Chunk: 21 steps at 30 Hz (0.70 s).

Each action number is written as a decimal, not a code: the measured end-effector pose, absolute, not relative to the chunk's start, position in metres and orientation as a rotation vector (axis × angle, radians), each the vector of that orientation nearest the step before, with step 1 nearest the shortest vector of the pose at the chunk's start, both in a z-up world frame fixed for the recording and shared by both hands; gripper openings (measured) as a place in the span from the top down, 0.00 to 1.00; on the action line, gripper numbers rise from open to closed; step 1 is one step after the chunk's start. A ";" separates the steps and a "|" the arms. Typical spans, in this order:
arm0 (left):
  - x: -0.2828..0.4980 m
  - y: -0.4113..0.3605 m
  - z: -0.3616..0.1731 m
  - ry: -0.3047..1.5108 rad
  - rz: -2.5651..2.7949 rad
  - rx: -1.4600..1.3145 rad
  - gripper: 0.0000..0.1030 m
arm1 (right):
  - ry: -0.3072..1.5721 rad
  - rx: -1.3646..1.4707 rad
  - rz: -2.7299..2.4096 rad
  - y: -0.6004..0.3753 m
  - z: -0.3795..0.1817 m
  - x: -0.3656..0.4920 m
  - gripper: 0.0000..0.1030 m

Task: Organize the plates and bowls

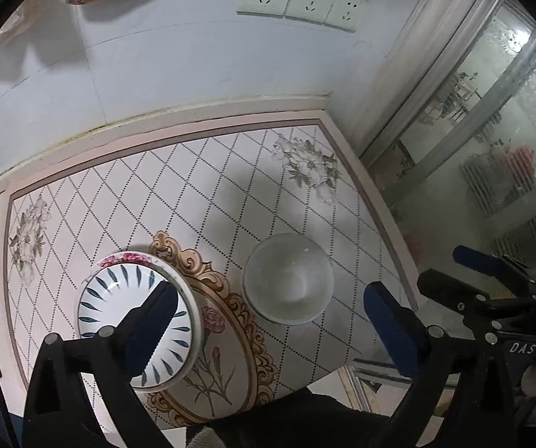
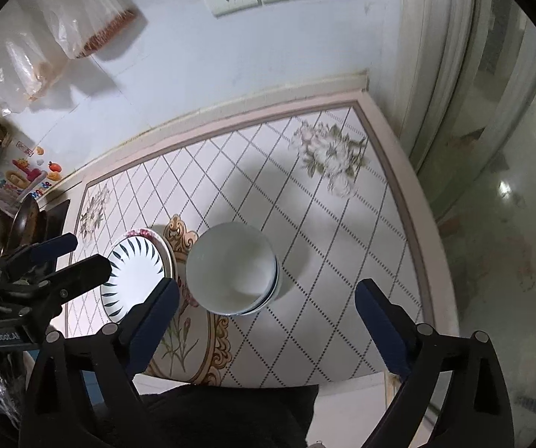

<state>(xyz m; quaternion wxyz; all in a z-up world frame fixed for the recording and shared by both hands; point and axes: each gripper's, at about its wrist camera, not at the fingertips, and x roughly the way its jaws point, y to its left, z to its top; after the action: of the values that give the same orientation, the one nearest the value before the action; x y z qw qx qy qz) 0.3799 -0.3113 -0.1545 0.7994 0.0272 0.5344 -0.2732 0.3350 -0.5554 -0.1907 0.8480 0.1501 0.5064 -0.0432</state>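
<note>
A white plate with dark leaf marks [image 1: 118, 298] lies on top of a plate with a pink flower rim [image 1: 128, 258] at the table's left. The pair also shows in the right wrist view [image 2: 133, 265]. A white bowl [image 1: 288, 278] stands to their right; in the right wrist view it [image 2: 230, 267] looks like stacked bowls. My left gripper [image 1: 268, 321] is open above the table, its left finger over the plates. My right gripper [image 2: 266, 317] is open and empty above the bowl's near side; it also shows at the right of the left wrist view [image 1: 492, 265].
The table [image 1: 201, 194] has a diamond tile pattern with flower prints and a gold medallion. A white wall with sockets [image 1: 299, 0] stands behind. A glass door [image 1: 492, 130] is at the right. Hanging plastic bags [image 2: 81, 18] and kitchenware [image 2: 18, 224] are at the left.
</note>
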 end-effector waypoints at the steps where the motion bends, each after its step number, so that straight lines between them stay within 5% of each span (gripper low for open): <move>1: 0.380 -0.312 -0.155 1.145 -0.580 0.058 0.01 | 1.061 0.316 -0.092 -0.557 -0.189 0.335 0.05; 8: 0.397 -0.314 -0.183 1.195 -0.517 0.036 0.01 | 1.097 0.411 -0.031 -0.571 -0.215 0.346 0.05; 21: 0.449 -0.332 -0.302 1.491 -0.492 -0.072 0.04 | 1.269 0.732 0.157 -0.585 -0.356 0.383 0.05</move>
<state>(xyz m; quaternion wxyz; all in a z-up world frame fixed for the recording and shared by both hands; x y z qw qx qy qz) 0.4492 -0.3320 -0.3025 0.7068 -0.0326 0.6711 -0.2214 0.3825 -0.5851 -0.3556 0.7409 0.3337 0.5785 0.0716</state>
